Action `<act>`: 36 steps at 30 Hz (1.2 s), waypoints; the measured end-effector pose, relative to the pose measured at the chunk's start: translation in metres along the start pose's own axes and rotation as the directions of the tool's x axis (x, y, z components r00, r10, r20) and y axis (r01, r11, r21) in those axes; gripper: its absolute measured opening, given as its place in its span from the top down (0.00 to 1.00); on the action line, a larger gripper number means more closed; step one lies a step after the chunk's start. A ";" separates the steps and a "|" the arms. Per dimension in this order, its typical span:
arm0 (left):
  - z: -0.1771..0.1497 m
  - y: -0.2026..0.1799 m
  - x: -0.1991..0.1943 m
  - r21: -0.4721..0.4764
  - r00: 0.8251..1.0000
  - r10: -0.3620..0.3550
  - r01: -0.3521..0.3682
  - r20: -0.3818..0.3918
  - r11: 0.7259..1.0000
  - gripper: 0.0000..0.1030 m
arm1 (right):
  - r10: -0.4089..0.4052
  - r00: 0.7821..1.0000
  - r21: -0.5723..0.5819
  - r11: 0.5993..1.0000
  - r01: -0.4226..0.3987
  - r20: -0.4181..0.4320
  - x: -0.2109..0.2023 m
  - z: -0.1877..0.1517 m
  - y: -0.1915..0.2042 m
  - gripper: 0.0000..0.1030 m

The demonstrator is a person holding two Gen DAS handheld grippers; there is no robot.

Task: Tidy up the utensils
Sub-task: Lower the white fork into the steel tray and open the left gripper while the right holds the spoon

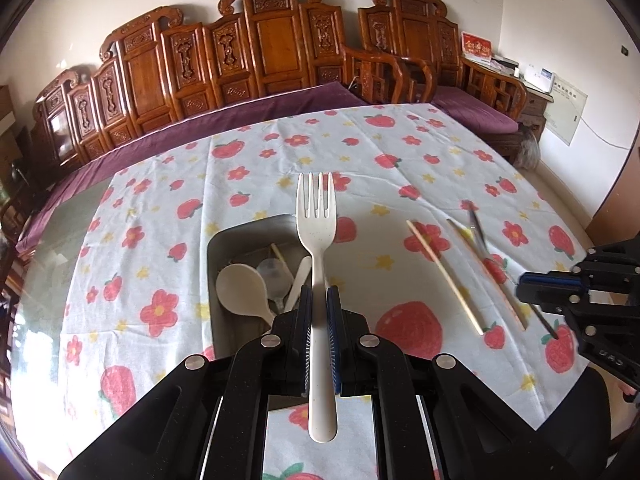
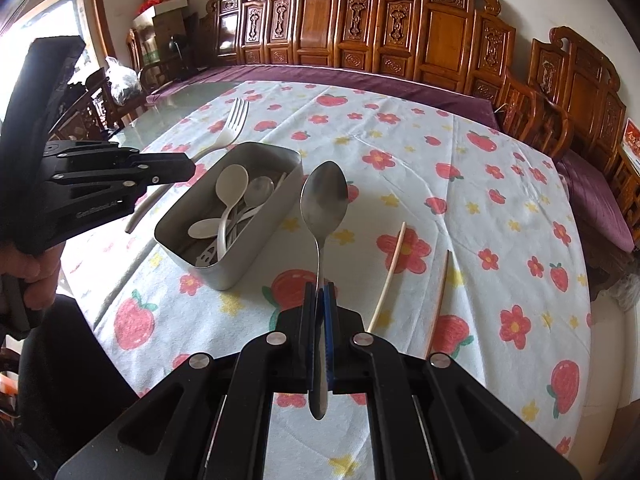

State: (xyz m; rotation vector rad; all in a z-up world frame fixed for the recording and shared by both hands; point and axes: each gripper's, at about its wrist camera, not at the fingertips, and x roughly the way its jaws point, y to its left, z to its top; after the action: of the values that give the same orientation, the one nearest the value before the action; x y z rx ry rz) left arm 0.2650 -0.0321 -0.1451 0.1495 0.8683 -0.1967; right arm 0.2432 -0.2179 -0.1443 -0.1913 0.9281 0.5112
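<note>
Nearest the left camera, the left tongs (image 1: 319, 320) pinch the cream plastic four-tined fork (image 1: 318, 240) on its handle, tines forward, held above the grey rectangular metal tin (image 2: 256, 240); the fork looks light and stiff, its smooth handle apt to swivel between the pads; the right tongs (image 2: 319, 312) clamp the thin shiny steel spoon (image 2: 323, 204) on its narrow handle, bowl ahead; heavier at the bowl, it may pivot, so a hold nearer the neck seems safer; two pale wooden chopsticks (image 2: 387, 276) lie apart on the strawberry-print bench (image 2: 480, 208), slim and prone to roll; white plastic spoons (image 2: 232, 188) sit inside the tin.
</note>
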 end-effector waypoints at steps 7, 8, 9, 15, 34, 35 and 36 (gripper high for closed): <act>-0.010 0.031 0.039 -0.058 0.996 0.017 -0.022 -0.084 0.998 0.93 | 0.025 1.000 0.000 1.000 -0.025 -0.002 0.003 0.006 0.005 0.95; -0.011 0.037 0.048 -0.072 0.994 0.018 -0.025 -0.105 0.997 0.93 | 0.029 1.000 0.000 1.000 -0.029 -0.001 0.003 0.008 0.006 0.95; -0.012 0.041 0.054 -0.082 0.993 0.018 -0.028 -0.117 0.996 0.93 | 0.033 0.999 -0.001 0.999 -0.033 -0.001 0.003 0.009 0.006 0.95; -0.017 0.056 0.085 -0.112 0.985 0.016 -0.036 -0.171 0.993 0.93 | 0.058 0.998 -0.001 0.998 -0.058 0.003 0.006 0.015 0.007 0.95; -0.029 0.063 0.099 -0.099 0.979 0.035 -0.056 -0.201 0.993 0.69 | 0.062 0.998 0.006 0.998 -0.062 -0.029 0.027 0.015 0.010 0.95; -0.029 0.065 0.091 -0.103 0.982 0.034 -0.054 -0.184 0.993 0.67 | 0.062 0.998 0.005 0.998 -0.062 -0.029 0.027 0.015 0.011 0.95; -0.029 0.067 0.086 -0.105 0.985 0.033 -0.052 -0.171 0.993 0.65 | 0.062 0.998 0.004 0.998 -0.062 -0.030 0.027 0.015 0.012 0.95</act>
State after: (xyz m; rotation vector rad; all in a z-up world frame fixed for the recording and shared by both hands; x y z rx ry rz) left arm 0.3132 0.0296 -0.2262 0.0829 1.0419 -0.0967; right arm 0.2615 -0.1922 -0.1564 -0.1679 0.9661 0.5649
